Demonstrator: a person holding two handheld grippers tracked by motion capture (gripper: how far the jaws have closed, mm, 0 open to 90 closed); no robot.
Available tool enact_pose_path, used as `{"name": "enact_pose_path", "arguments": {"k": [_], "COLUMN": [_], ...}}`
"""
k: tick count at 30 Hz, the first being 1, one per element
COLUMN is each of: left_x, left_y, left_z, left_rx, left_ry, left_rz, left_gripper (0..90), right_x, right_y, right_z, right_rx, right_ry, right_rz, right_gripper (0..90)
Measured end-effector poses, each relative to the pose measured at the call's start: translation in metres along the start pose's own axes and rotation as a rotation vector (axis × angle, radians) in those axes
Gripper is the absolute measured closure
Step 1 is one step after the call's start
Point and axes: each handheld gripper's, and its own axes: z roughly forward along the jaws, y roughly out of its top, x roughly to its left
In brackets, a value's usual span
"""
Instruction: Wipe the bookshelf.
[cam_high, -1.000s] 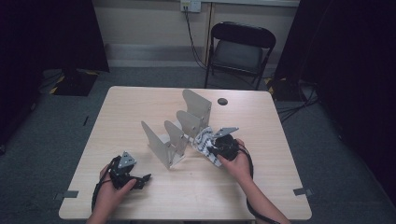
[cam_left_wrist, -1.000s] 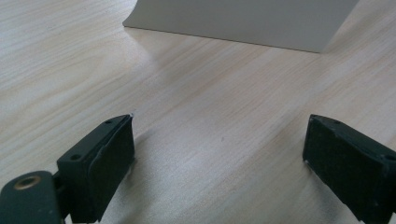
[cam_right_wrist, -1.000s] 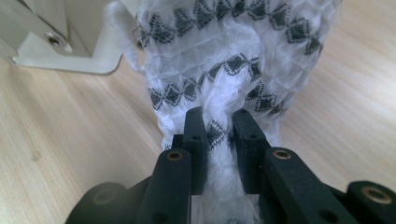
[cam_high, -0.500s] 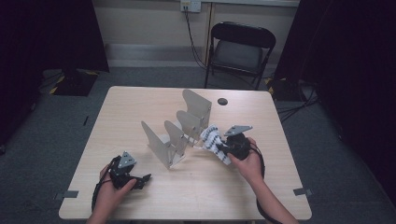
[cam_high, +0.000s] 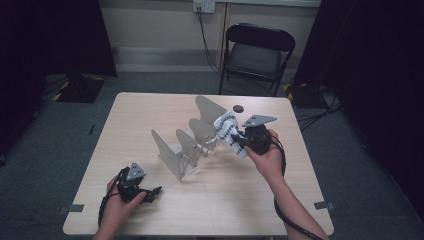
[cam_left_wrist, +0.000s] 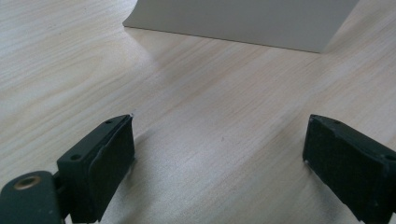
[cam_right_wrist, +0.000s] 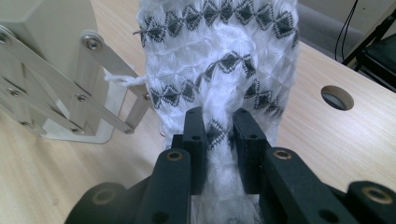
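White knit sock (cam_right_wrist: 219, 60) with black diamond bands: soft, light, limp; drapes and stretches, so best held at a bunched fold, as now. It hangs above the desk (cam_high: 240, 200) at 3 o'clock of the metal accordion rack (cam_high: 192, 142), close beside its 2 rear dividers. Right gripper (cam_right_wrist: 219, 135) clamped on a gathered ridge of the knit; loose yarn may snag on rack rivets. Left gripper (cam_left_wrist: 219, 154) at 7 o'clock on the desk, jaws spread wide, nothing between. Small cable hole (cam_right_wrist: 337, 97) nearby.
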Motion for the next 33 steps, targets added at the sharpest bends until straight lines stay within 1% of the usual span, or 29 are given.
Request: {"name": "enact_pose_path", "arguments": {"k": [1, 4, 5, 6, 10, 11, 13, 16, 18, 19, 21, 23, 24, 27, 29, 30, 31, 32, 33], "left_x": [-0.001, 0.000, -0.001, 0.000, 0.000, 0.000, 0.000, 0.000, 0.000, 0.000, 0.000, 0.000, 0.000, 0.000, 0.000, 0.000, 0.000, -0.001, 0.000], "left_y": [0.000, 0.000, 0.000, 0.000, 0.000, 0.000, 0.000, 0.000, 0.000, 0.000, 0.000, 0.000, 0.000, 0.000, 0.000, 0.000, 0.000, 0.000, 0.000], "left_z": [0.000, 0.000, 0.000, 0.000, 0.000, 0.000, 0.000, 0.000, 0.000, 0.000, 0.000, 0.000, 0.000, 0.000, 0.000, 0.000, 0.000, 0.000, 0.000], "left_rx": [-0.001, 0.000, -0.001, 0.000, -0.001, 0.000, -0.001, 0.000, -0.001, 0.000, -0.001, 0.000, -0.001, 0.000, 0.000, 0.000, 0.000, -0.001, 0.000], "left_ry": [-0.001, -0.001, -0.002, 0.000, -0.001, 0.000, -0.001, 0.000, -0.001, 0.000, -0.001, 0.000, -0.001, -0.001, 0.000, 0.000, 0.000, -0.001, 0.000], "left_rz": [-0.009, -0.004, -0.009, 0.000, -0.005, 0.000, -0.005, 0.000, -0.005, 0.001, -0.005, -0.002, -0.007, -0.004, 0.001, 0.000, -0.002, -0.009, 0.002], "left_gripper": [8.9, 9.0, 9.0, 9.0, 8.9, 9.0, 9.0, 9.0, 9.0, 9.0, 9.0, 8.9, 8.9, 9.0, 8.9, 8.9, 8.9, 9.0, 8.9], "right_x": [0.001, 0.006, 0.006, 0.007, 0.010, 0.011, 0.014, 0.018, 0.021, 0.022, 0.023, 0.022, 0.022, 0.021, 0.019, 0.016, 0.016, 0.015, 0.013], "right_y": [-0.001, -0.008, -0.011, -0.016, -0.032, -0.036, -0.045, -0.057, -0.064, -0.067, -0.072, -0.074, -0.075, -0.074, -0.071, -0.066, -0.066, -0.063, -0.058], "right_z": [0.004, 0.014, 0.018, 0.021, 0.033, 0.036, 0.042, 0.051, 0.054, 0.056, 0.059, 0.059, 0.058, 0.052, 0.044, 0.036, 0.036, 0.031, 0.024], "right_rx": [0.013, 0.044, 0.055, 0.065, 0.099, 0.103, 0.124, 0.142, 0.154, 0.163, 0.182, 0.177, 0.177, 0.174, 0.156, 0.142, 0.142, 0.132, 0.121], "right_ry": [0.001, 0.002, 0.006, 0.007, 0.021, 0.026, 0.040, 0.055, 0.063, 0.066, 0.063, 0.065, 0.070, 0.070, 0.067, 0.061, 0.061, 0.054, 0.045], "right_rz": [-0.006, -0.015, -0.020, -0.016, -0.005, -0.003, 0.003, 0.008, 0.016, 0.018, 0.007, 0.014, 0.018, 0.021, 0.025, 0.019, 0.019, 0.018, 0.010], "right_gripper": [78.4, 78.4, 78.4, 78.4, 78.4, 78.4, 78.3, 78.3, 78.3, 78.3, 78.2, 78.1, 78.1, 78.1, 78.2, 78.1, 78.1, 78.2, 78.2]}}
